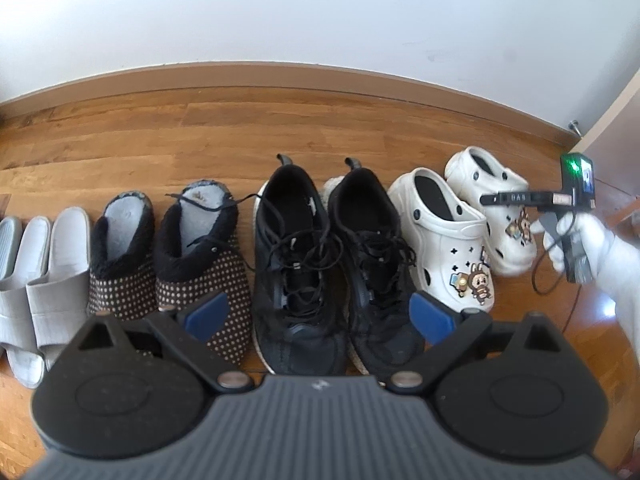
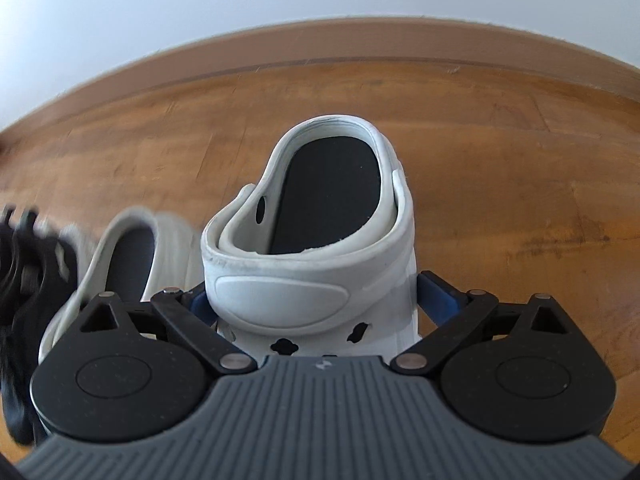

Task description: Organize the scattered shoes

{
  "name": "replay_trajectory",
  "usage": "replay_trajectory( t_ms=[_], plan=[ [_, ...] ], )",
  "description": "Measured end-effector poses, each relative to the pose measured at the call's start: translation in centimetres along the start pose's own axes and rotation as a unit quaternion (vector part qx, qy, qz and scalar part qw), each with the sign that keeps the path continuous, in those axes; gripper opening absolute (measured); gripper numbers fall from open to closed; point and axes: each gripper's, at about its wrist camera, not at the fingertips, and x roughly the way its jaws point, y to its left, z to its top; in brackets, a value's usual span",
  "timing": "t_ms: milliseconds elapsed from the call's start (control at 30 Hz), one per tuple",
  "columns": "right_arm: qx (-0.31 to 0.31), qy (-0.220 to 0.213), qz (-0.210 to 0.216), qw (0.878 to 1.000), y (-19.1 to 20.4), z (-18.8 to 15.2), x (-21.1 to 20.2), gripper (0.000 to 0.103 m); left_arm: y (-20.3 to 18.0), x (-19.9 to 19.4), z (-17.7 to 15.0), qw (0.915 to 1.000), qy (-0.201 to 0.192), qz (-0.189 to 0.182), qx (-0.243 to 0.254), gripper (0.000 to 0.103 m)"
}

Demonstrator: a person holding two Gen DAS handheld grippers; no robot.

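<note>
Here, my right gripper [image 2: 316, 300] clamps the last white clog [image 2: 320, 216] by its toe at the row's 3 o'clock end, just beside its mate [image 1: 444, 220]. My left gripper [image 1: 320, 312] hovers spread and empty. Grey slides [image 1: 44, 280], dotted slippers [image 1: 168, 256] and black sneakers [image 1: 332, 260] already stand paired; I judge only release remains.

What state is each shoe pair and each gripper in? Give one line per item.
Grey slides: paired, in row.
Polka-dot slippers: paired, upright.
Black sneakers: side by side, laces loose.
White clogs: side by side.
Right clog: between right gripper's fingers.
Left gripper: open, empty.
</note>
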Motion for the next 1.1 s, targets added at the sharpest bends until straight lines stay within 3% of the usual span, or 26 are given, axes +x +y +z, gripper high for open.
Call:
replay_trajectory(
  t_ms=[467,800,1100],
  plan=[
    [-0.034,0.028,0.023,0.999,1.9,-3.8,-1.5,0.098,-1.3,-1.1,-0.1,0.9998,-0.012,-0.005,0.012,0.098],
    [-0.025,0.039,-0.001,0.999,2.2,-4.3,-2.0,0.100,-1.5,-1.4,-0.3,0.9998,-0.013,-0.007,0.015,0.098],
    [-0.051,-0.036,0.005,0.998,3.2,-3.9,-7.1,0.100,-1.5,-1.7,-0.3,0.9997,-0.016,-0.006,0.015,0.098]
  ],
)
